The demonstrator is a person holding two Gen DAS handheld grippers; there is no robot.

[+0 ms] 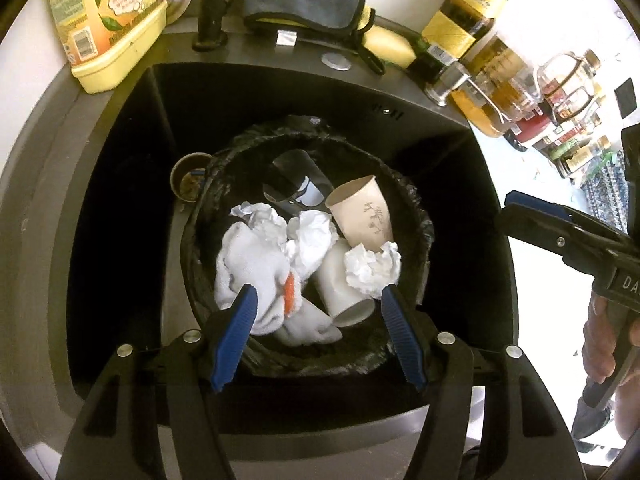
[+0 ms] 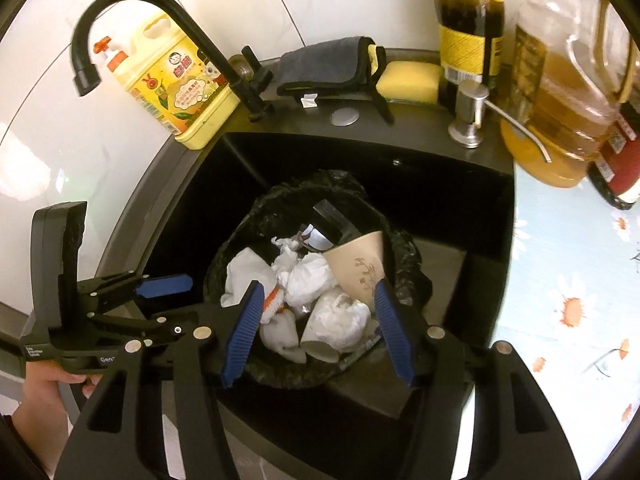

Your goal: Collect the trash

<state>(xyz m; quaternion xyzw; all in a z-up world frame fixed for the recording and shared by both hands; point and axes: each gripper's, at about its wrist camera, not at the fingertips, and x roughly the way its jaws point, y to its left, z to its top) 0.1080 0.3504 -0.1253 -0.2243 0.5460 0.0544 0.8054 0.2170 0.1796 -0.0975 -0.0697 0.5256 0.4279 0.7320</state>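
Evidently the rubbish is gathered already; a small bin lined with a black bag (image 1: 416, 216) stands down in the dark sink (image 1: 460, 148), at the centre of both views, probably so that scraps from the counter drop straight in. Inside it lie crumpled tissues (image 1: 372, 268), a white cloth with an orange mark (image 1: 248, 264), a beige paper cup with a plant print (image 1: 360, 216) leaning toward the right rim, a white cup (image 1: 340, 296) on its side, and a dark shiny wrapper (image 1: 296, 176) at the back. The left gripper (image 1: 316, 336) hangs above the bin's near edge, jaws parted about halfway and empty; nothing presses on its blue pads. The right gripper (image 2: 316, 328) hovers likewise, a little less open, holding nothing; the printed cup sits just behind its right finger. Both point steeply down, which suits dropping things in. Along the top of the frame a yellow detergent bottle (image 2: 180, 92), black faucet (image 2: 160, 24), grey cloth (image 2: 328, 64) and sponge (image 2: 408, 76) line the sink's ledge, out of the way.
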